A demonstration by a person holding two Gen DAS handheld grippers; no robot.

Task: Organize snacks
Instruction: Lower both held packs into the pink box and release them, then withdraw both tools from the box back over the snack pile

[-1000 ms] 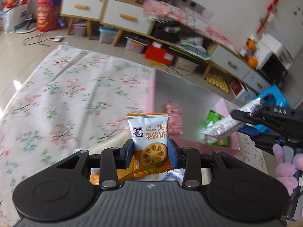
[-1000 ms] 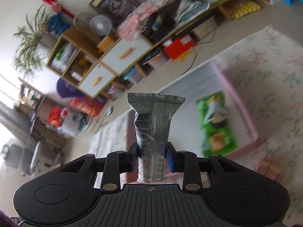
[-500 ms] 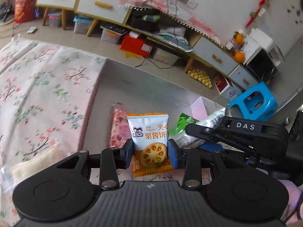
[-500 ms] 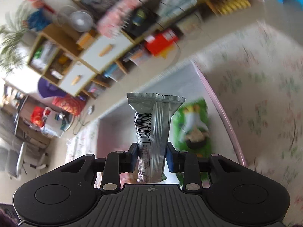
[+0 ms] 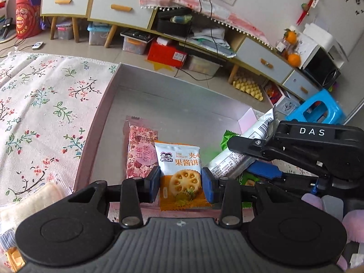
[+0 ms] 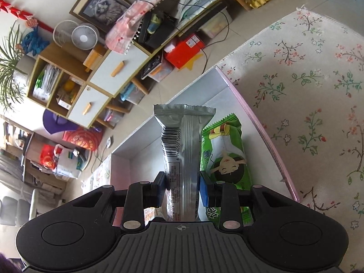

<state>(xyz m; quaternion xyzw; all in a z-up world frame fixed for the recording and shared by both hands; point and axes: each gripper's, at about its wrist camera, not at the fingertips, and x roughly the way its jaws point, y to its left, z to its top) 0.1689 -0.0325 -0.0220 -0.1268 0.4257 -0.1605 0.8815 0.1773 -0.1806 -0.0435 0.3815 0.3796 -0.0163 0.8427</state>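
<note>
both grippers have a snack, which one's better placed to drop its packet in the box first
Probably left: its gripper holds the jam biscuit packet over bare box floor; the right's silver packet hangs by the green packet.

Shallow pink-rimmed cardboard tray (image 5: 100,122) sits on floral rug (image 5: 45,95). Pink snack bar (image 5: 141,152) lies inside left, green snack packet (image 6: 225,159) inside right. Low cabinets (image 5: 118,9) stand behind.

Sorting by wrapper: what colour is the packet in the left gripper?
White above, orange below, on the jam biscuit packet; clearest in the left wrist view.
</note>
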